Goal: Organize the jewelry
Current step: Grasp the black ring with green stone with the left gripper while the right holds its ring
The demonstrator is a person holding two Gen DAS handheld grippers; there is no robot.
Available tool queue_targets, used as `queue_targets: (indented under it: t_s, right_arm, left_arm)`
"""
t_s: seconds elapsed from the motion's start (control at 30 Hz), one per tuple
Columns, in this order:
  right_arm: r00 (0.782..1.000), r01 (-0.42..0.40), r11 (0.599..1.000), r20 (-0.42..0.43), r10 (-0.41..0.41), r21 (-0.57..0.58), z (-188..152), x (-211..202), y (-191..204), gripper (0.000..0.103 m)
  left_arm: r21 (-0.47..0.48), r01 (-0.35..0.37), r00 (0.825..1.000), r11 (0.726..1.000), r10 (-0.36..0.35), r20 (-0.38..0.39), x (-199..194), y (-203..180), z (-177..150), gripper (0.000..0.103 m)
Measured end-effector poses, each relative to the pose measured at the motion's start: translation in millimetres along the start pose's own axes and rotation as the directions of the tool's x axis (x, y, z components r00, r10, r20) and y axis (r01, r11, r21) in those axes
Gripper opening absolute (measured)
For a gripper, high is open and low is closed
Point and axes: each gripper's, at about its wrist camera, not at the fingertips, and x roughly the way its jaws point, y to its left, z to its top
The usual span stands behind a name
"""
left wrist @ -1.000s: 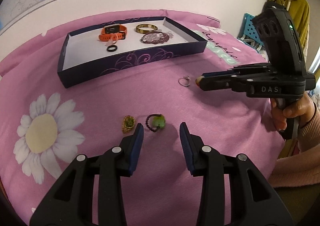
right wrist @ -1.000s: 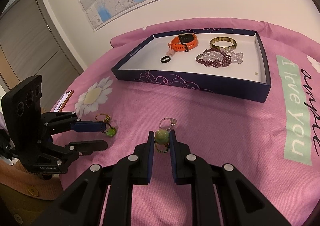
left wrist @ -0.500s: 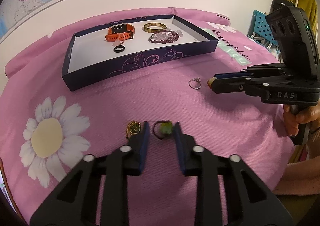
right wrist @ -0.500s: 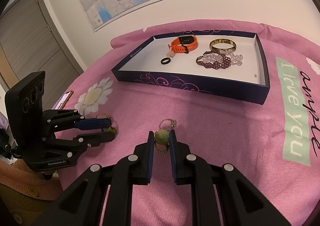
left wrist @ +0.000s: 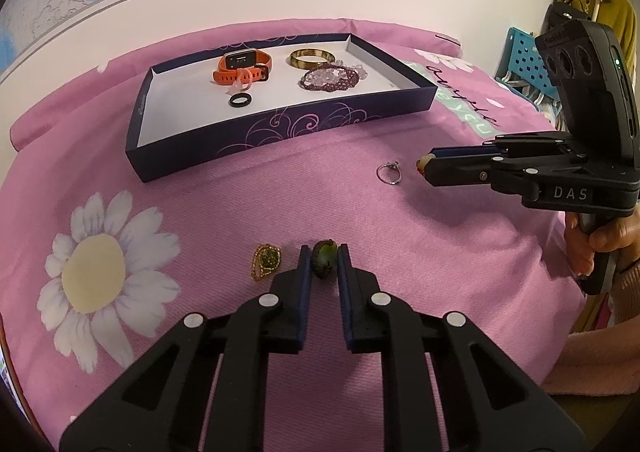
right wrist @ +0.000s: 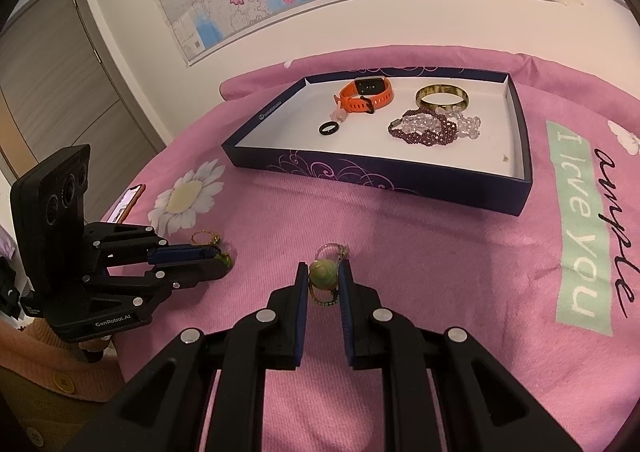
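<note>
1. Leftmost, a white daisy print (left wrist: 96,264) marks the pink bedspread (left wrist: 248,208).
2. Next, a gold-rimmed green pendant (left wrist: 266,262) lies just left of the left gripper (left wrist: 323,266).
3. That gripper's jaws are closing, narrow now, on a green-stoned ring (left wrist: 325,257) resting on the bedspread between its pads.
4. Behind, the dark blue tray (left wrist: 280,132) holds an orange watch (left wrist: 244,66), black ring (left wrist: 240,100), gold bangle (left wrist: 310,58) and purple bead bracelet (left wrist: 332,78).
5. Further right, a thin silver ring (left wrist: 389,174) lies loose on the bedspread.
6. Rightmost, the right gripper (right wrist: 324,280) sits narrow, clamped on a pale green bead ring (right wrist: 323,276); a hand (left wrist: 596,248) grips its handle.
</note>
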Motion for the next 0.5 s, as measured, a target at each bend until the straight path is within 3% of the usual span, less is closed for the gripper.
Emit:
queue_targets:
  t_s: [0.5]
  right_arm:
    - [1.0, 0.006, 1.0, 0.029, -0.006, -0.012, 8.4, -6.2, 0.0, 0.013]
  left_arm:
    - [-0.019, 0.002, 0.999, 1.0, -0.001, 0.049, -12.0, 2.2, 11.0, 0.013]
